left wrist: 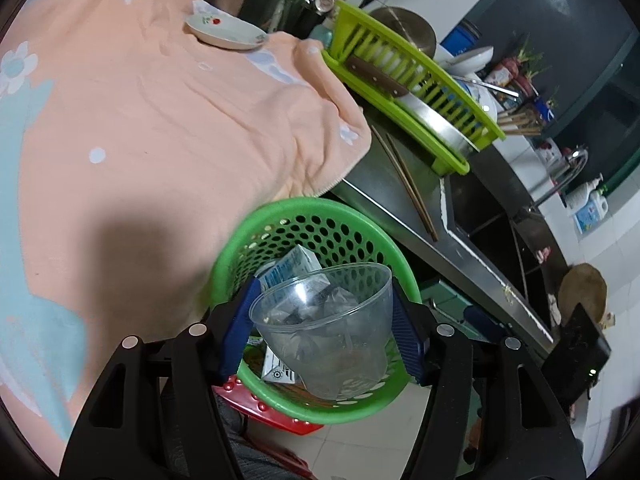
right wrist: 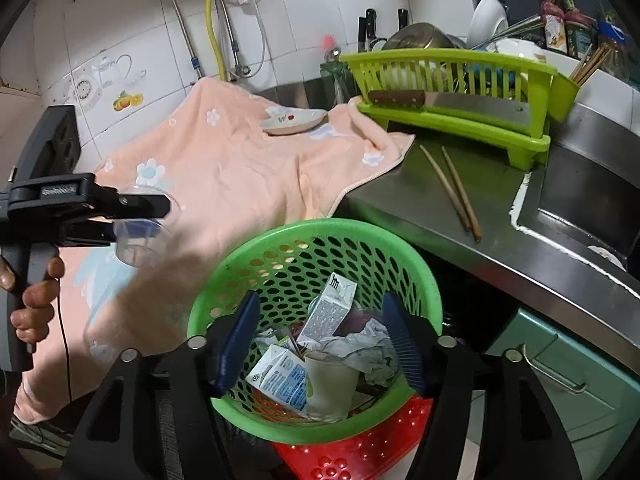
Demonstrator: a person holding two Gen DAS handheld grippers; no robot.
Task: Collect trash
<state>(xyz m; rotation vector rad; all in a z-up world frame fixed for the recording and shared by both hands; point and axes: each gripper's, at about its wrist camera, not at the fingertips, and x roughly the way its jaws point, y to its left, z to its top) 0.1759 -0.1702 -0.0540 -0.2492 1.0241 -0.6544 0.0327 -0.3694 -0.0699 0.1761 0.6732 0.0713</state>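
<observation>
My left gripper is shut on a clear plastic cup and holds it over the green perforated basket. In the right wrist view the left gripper with the clear cup sits to the left of the basket, above the peach towel. The basket holds milk cartons, a white paper cup and crumpled paper. My right gripper is open and empty just above the basket's near rim.
A peach flowered towel covers the counter with a small plate on it. A lime dish rack holds a cleaver. Two chopsticks lie on the steel counter beside the sink. A red stool is under the basket.
</observation>
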